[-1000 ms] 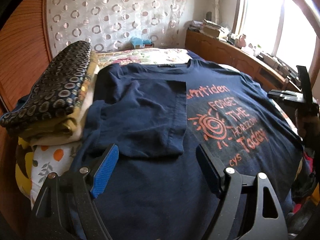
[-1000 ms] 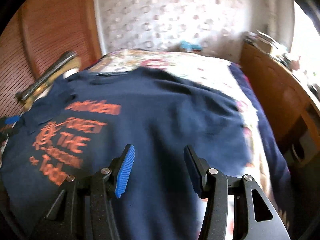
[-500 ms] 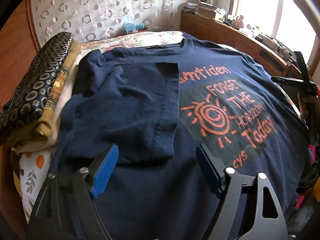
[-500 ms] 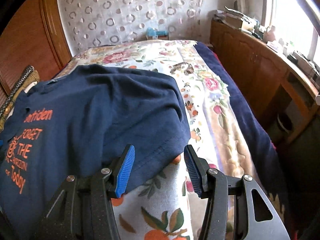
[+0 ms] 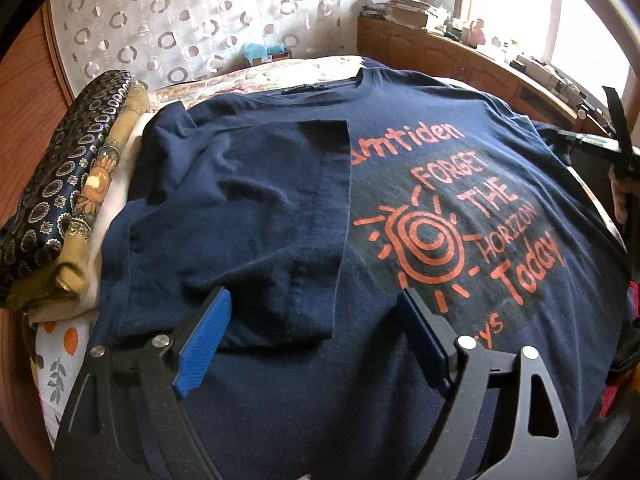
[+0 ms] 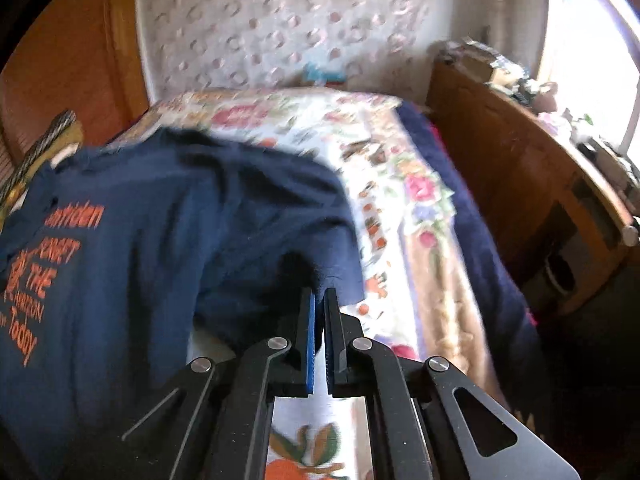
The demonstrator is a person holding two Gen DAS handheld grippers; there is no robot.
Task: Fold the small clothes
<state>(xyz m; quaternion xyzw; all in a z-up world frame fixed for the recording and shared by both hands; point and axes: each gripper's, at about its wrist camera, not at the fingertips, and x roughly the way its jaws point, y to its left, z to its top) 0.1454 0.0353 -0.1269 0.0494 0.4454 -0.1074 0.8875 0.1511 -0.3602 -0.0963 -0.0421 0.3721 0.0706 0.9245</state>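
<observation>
Daylight is coming in from the window (image 5: 580, 12), blowing out to pure white in both views. In the left wrist view everything is staying sharp; the navy T-shirt (image 5: 400, 184) is reading evenly lit, its folded sleeve casting a thin soft shadow. The right wrist view is smearing with motion blur: the curtain (image 6: 288, 28) far from the window, the floral bedspread (image 6: 400, 184) and the shirt print are all going soft. Fisheye bending is curving the edges, and dark vignette is filling the corners opposite the window.
</observation>
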